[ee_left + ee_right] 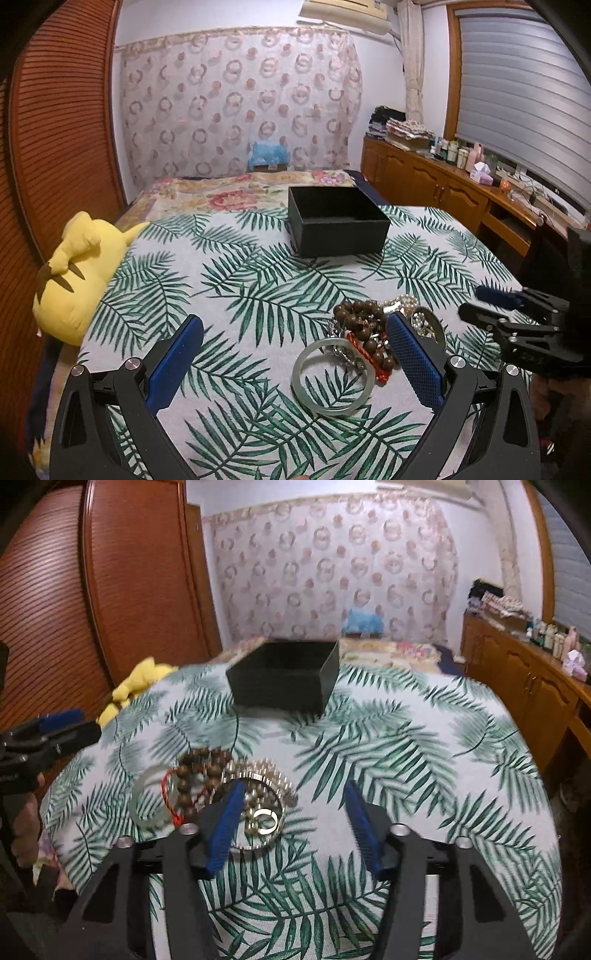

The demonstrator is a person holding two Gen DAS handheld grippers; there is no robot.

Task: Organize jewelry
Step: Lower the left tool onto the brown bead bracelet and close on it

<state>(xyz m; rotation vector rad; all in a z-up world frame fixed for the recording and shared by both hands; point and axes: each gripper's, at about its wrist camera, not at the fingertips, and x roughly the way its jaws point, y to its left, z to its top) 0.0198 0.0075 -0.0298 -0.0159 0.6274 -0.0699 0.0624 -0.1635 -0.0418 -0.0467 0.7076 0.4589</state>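
The black box sits open-topped toward the far side of the bed. From the left wrist view its interior looks dark and bare, though the floor is only partly visible.

The jewelry pile lies on the near part of the cloth, at about 6 o'clock from the box. It comprises a pale green bangle, a strand of brown wooden beads, a red cord bracelet, a pearl strand and a metal ring-shaped piece.

Left gripper: released, jaws spread wide, holding nothing. The bangle lies between its fingers, nearer the right one; the rest of the pile is at roughly 1 o'clock, partly hidden behind the right finger.

Right gripper: released, jaws spread, holding nothing. The pile lies at 9 to 10 o'clock of its midpoint, and its left finger overlaps the metal ring-shaped piece in view; contact cannot be determined. This view is motion-blurred.

Surface: a white cloth with a green palm-leaf print over a floral bedspread. A yellow plush toy rests at the cloth's 9 o'clock edge. A wooden slatted wardrobe stands left, a patterned curtain hangs behind the bed, and a wooden cabinet carrying bottles runs along the right under a window blind.
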